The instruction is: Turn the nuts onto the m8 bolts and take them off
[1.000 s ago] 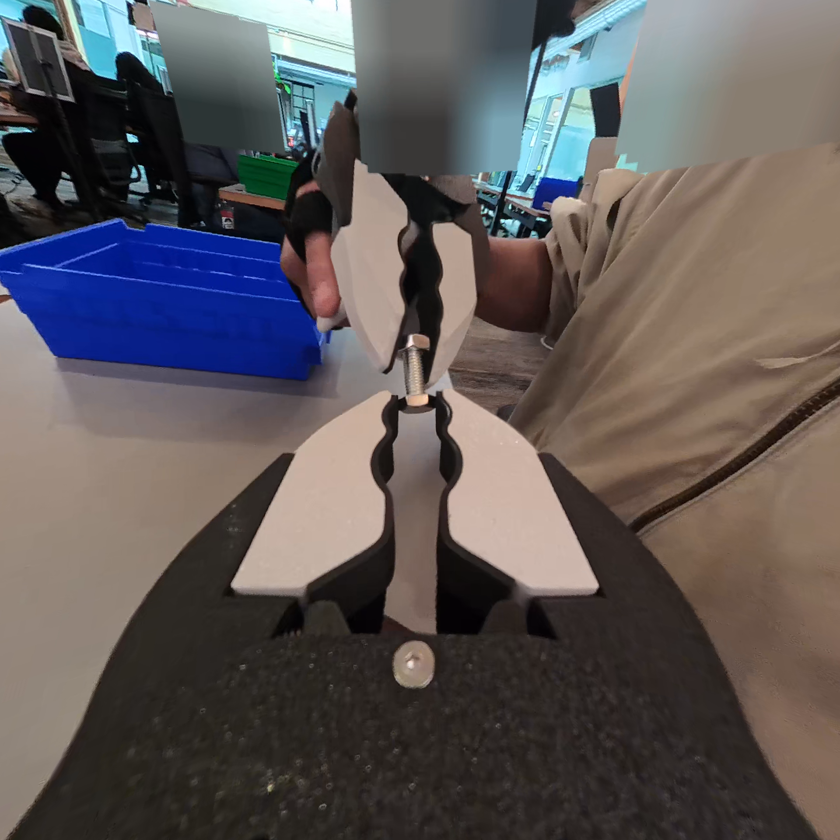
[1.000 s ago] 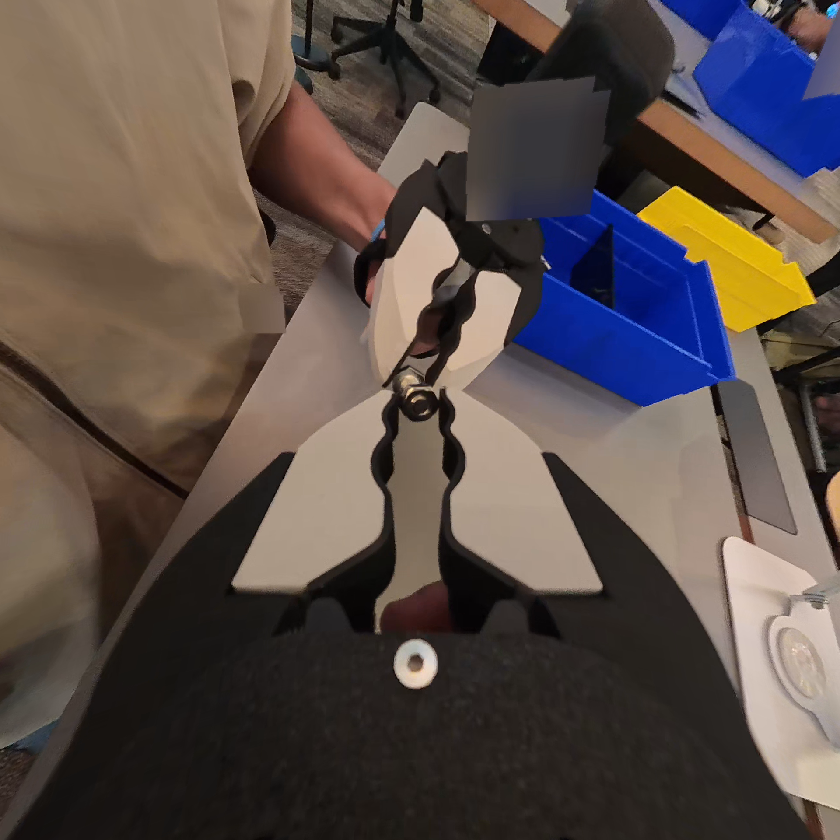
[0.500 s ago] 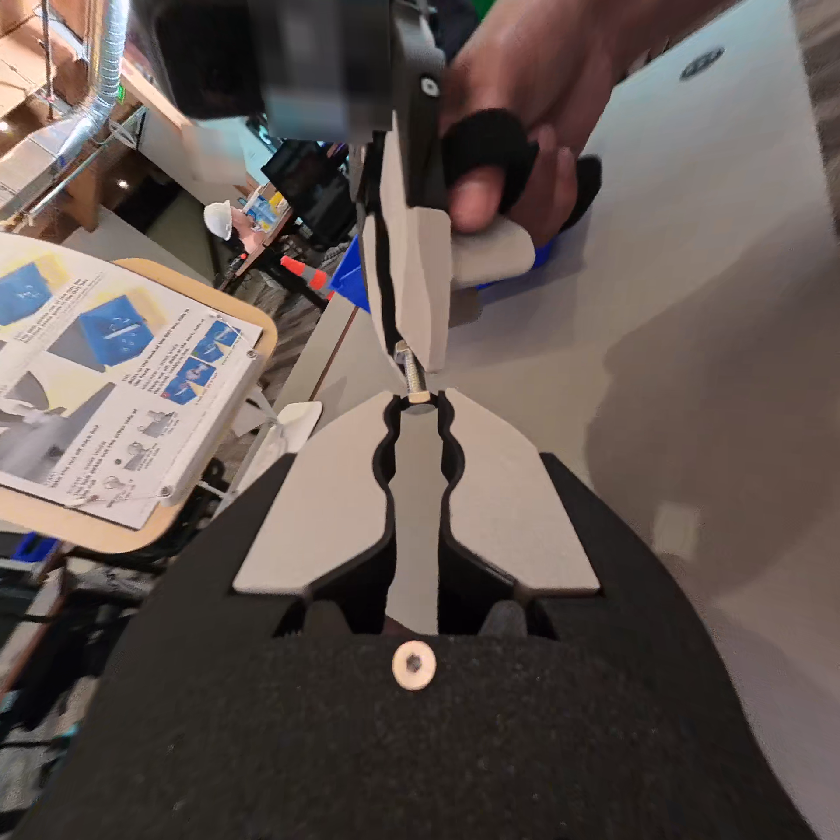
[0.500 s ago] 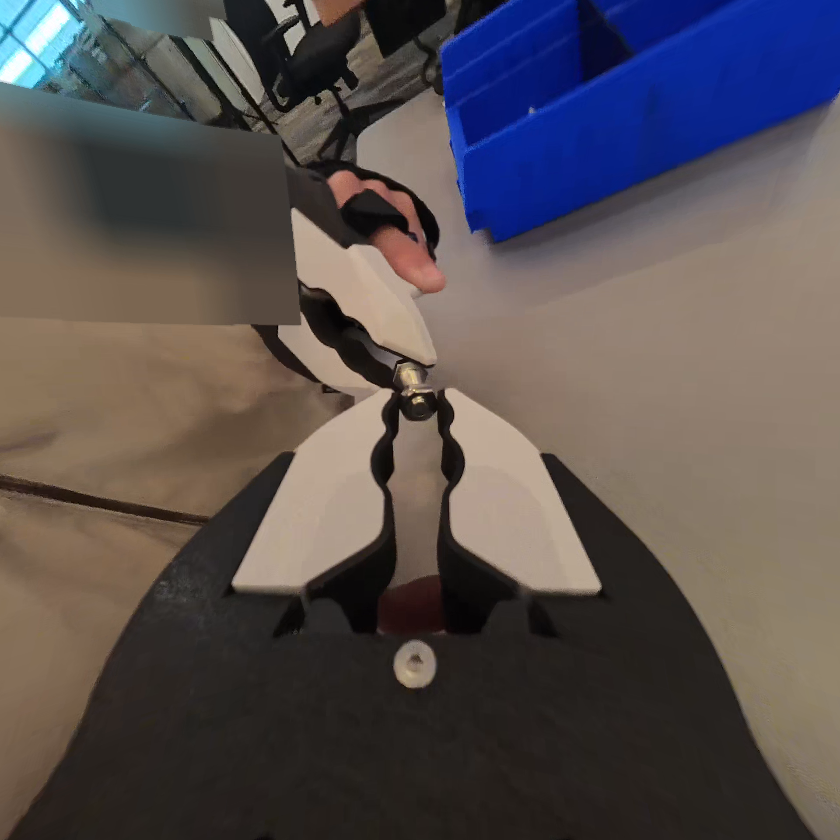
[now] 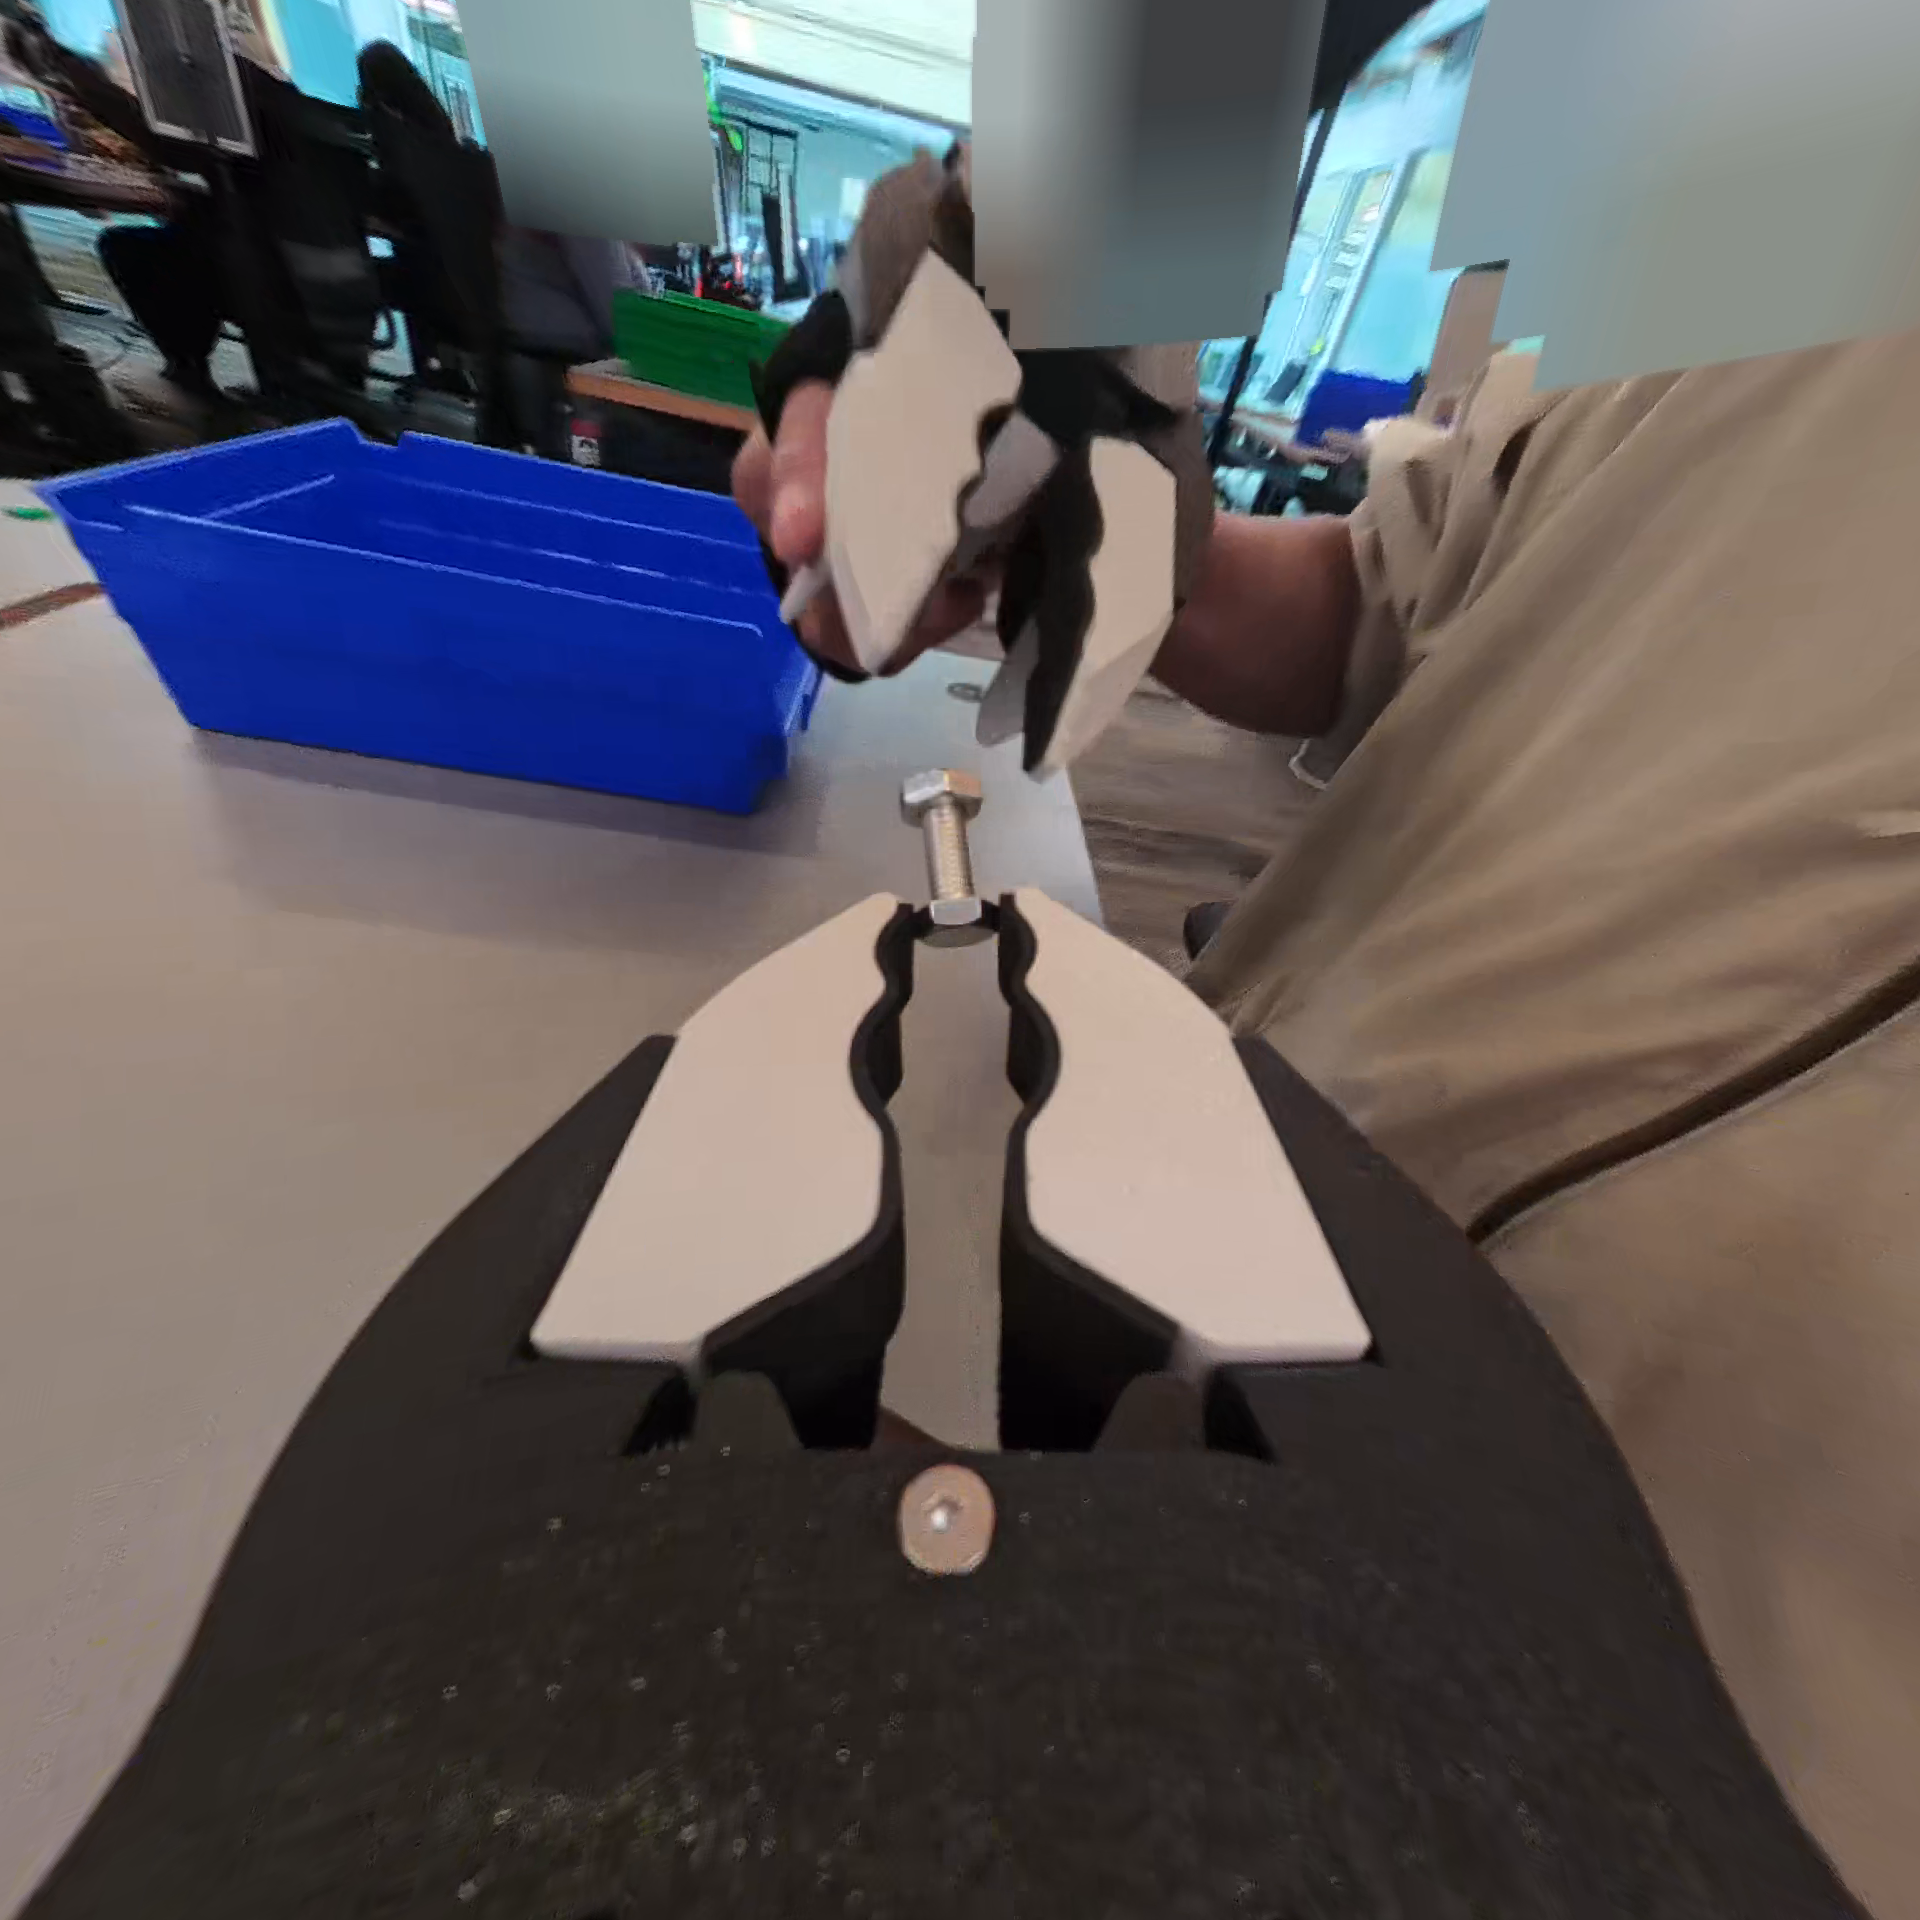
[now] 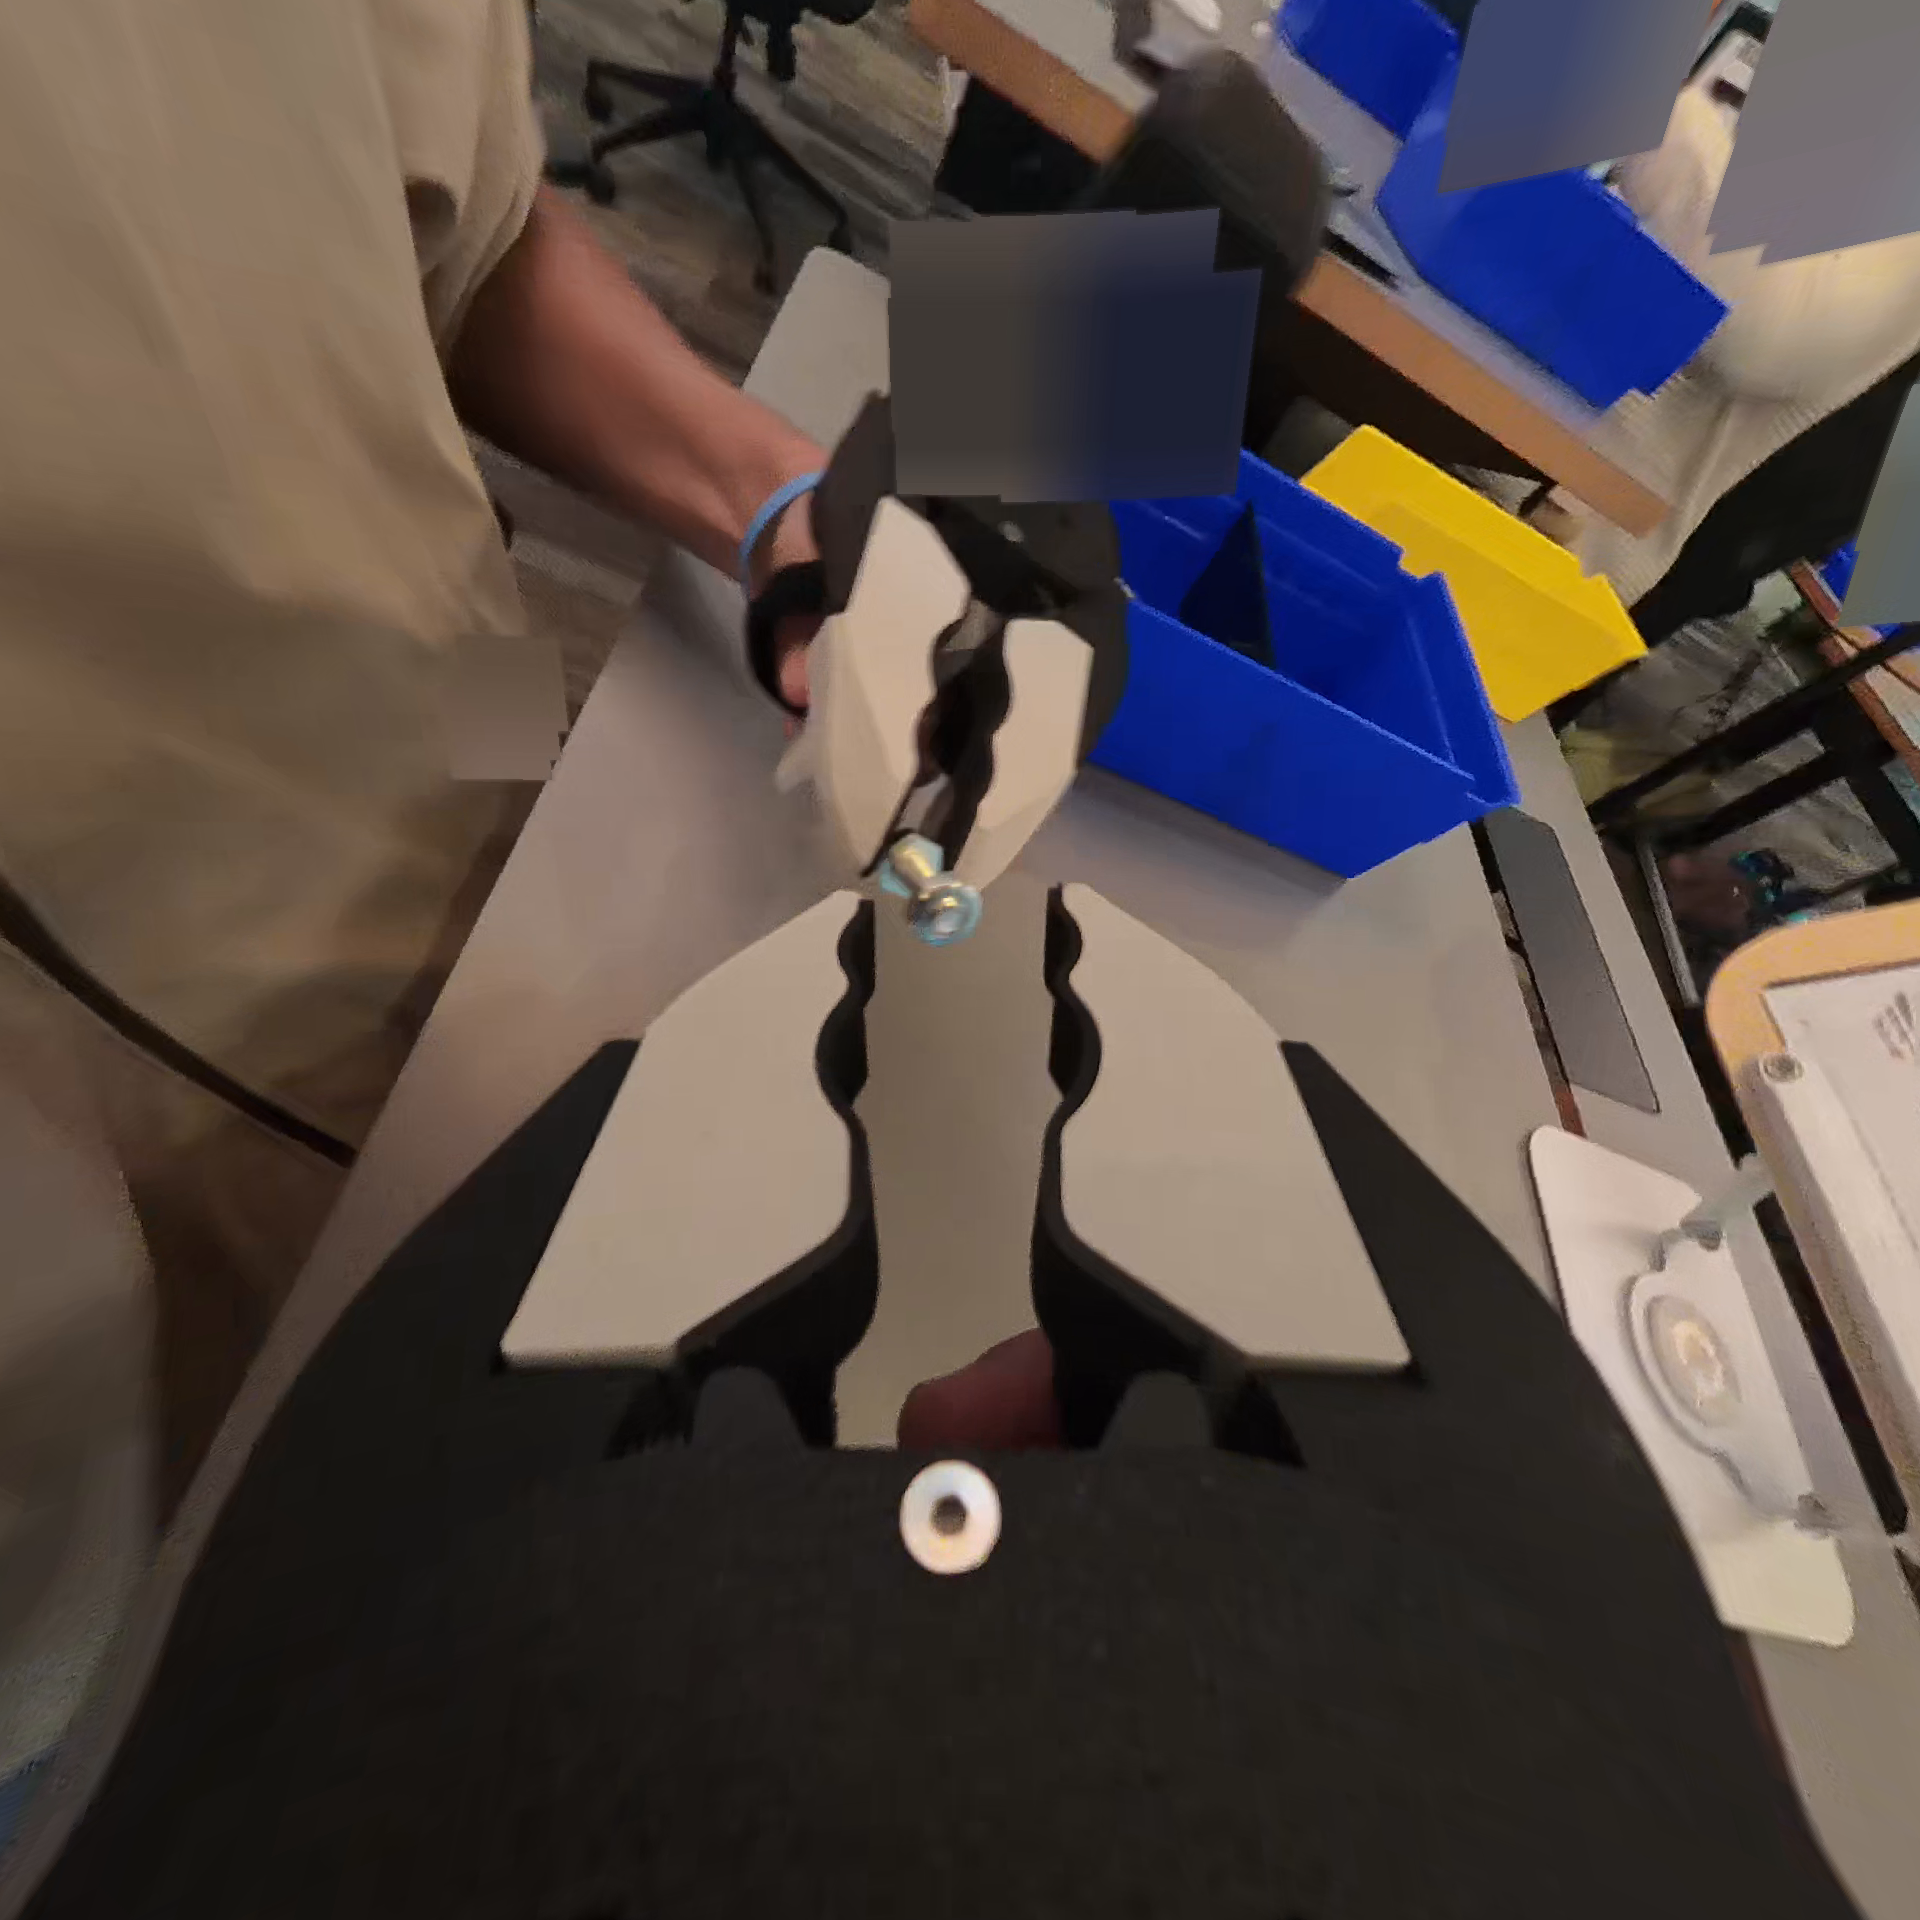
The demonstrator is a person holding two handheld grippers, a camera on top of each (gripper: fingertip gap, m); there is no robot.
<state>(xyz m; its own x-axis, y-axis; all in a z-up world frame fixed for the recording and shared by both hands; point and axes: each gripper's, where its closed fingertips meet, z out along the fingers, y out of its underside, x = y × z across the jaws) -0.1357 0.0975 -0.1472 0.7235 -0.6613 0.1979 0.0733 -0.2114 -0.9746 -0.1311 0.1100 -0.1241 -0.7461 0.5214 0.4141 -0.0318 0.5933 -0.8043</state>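
My left gripper (image 5: 954, 914) is shut on a silver nut (image 5: 956, 925) at its fingertips. The bolt (image 5: 948, 842) stands threaded in the nut, with its hex head away from me. My right gripper (image 5: 961, 717) hangs open above and behind the bolt head, not touching it. In the right wrist view my right gripper (image 6: 961, 904) is open and empty. The bolt head (image 6: 943, 914) points toward it from the left gripper (image 6: 925, 868), which is farther off.
A blue bin (image 5: 468, 623) stands on the grey table (image 5: 312, 987); it also shows in the right wrist view (image 6: 1278, 748), with a yellow bin (image 6: 1486, 582) behind it. A board on a white stand base (image 6: 1662, 1351) is at the right. The person's tan clothing (image 5: 1558, 831) is close by. Both grippers' tips are close together, under 4 cm apart.
My right gripper has let go of the bolt head, opened and drawn back. My left gripper has swung back level and keeps hold of the nut with the bolt in it.
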